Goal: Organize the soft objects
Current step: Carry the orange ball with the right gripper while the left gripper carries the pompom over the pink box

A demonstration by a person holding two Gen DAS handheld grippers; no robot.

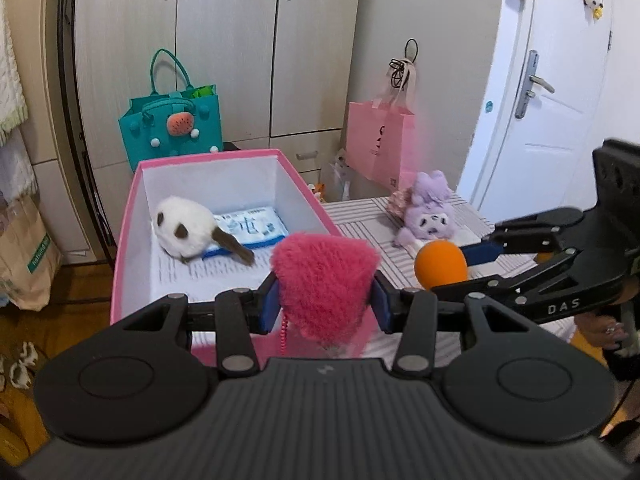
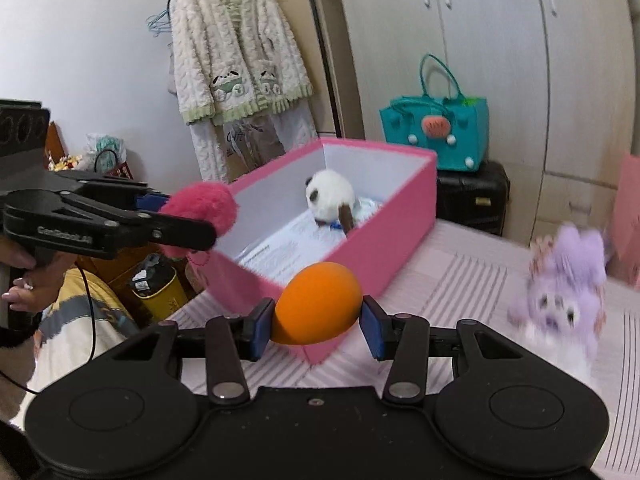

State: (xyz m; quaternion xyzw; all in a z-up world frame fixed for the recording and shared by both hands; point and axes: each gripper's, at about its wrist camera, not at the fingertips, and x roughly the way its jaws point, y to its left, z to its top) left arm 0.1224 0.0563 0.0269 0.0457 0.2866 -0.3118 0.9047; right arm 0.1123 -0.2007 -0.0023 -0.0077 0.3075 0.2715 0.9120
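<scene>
The left gripper [image 1: 325, 300] is pinching a fuzzy magenta plush [image 1: 324, 280] between its blue pads [image 1: 270, 304], with a pink bead chain [image 1: 284, 334] dangling from under the toy. The right gripper [image 2: 316, 326] is squeezing an orange foam ball [image 2: 318, 302] between its own blue pads [image 2: 370, 330]. Both loads are hanging in the air at the near end of the pink box [image 1: 128, 240], which is sitting on a striped cloth surface [image 1: 360, 216].

Seen from the left wrist camera, the right gripper's body is carrying the white letters "DAS"; from the right wrist camera, the left gripper's body is bearing embossed lettering too blurred to read. Both grippers are pointing forward and tilting downward toward the box, side by side, with a hand [image 2: 22, 280] wrapping the left gripper's handle.

Inside the box, a white-and-brown plush [image 1: 188, 232] is lying partly over a blue-and-white packet [image 1: 252, 228] whose print is too small to read. A purple plush [image 1: 430, 216] is lying on the cloth to the right of the box. Beyond it a pink paper bag [image 1: 380, 148] is hanging, its dark print illegible, and a teal felt bag [image 1: 176, 128] is standing behind the box.
</scene>
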